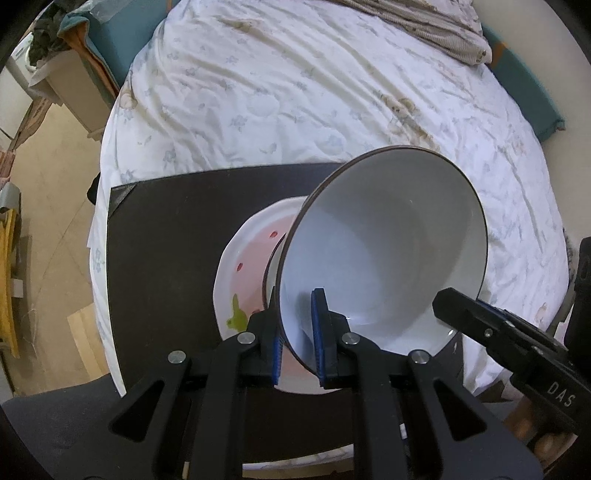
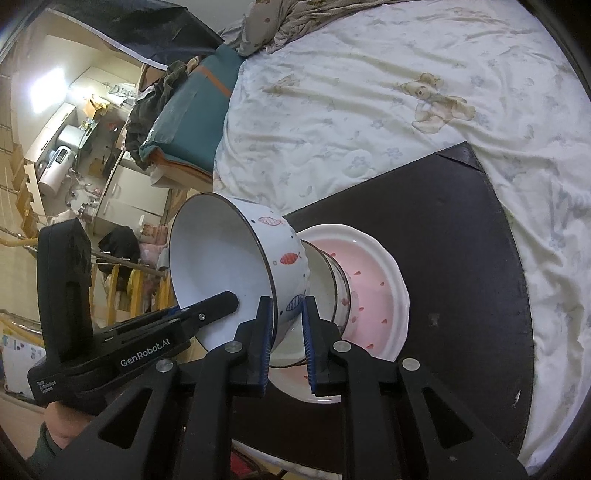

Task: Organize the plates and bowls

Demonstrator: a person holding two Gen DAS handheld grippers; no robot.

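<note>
A white bowl [image 1: 388, 240] with a dark rim and fish drawings on its outside [image 2: 291, 258] hangs tilted over a smaller bowl [image 2: 325, 273]. That smaller bowl stands in a pink plate [image 2: 380, 280] with a white rim. My left gripper [image 1: 295, 295] is shut on the tilted bowl's near rim, one pad inside and one outside. My right gripper [image 2: 287, 301] is shut on the same bowl's rim at another spot, and its tip [image 1: 443, 301] shows at the rim in the left wrist view. The left gripper [image 2: 229, 299] reaches into the bowl's mouth in the right wrist view.
The plate lies on a black board [image 1: 166, 240] set on a bed with a white printed quilt [image 1: 295, 92]. A folded blanket [image 1: 424, 26] lies at the bed's far end. Floor, cabinets and clutter are off to the left [image 2: 74, 147]. A hand [image 2: 59, 424] holds the left gripper.
</note>
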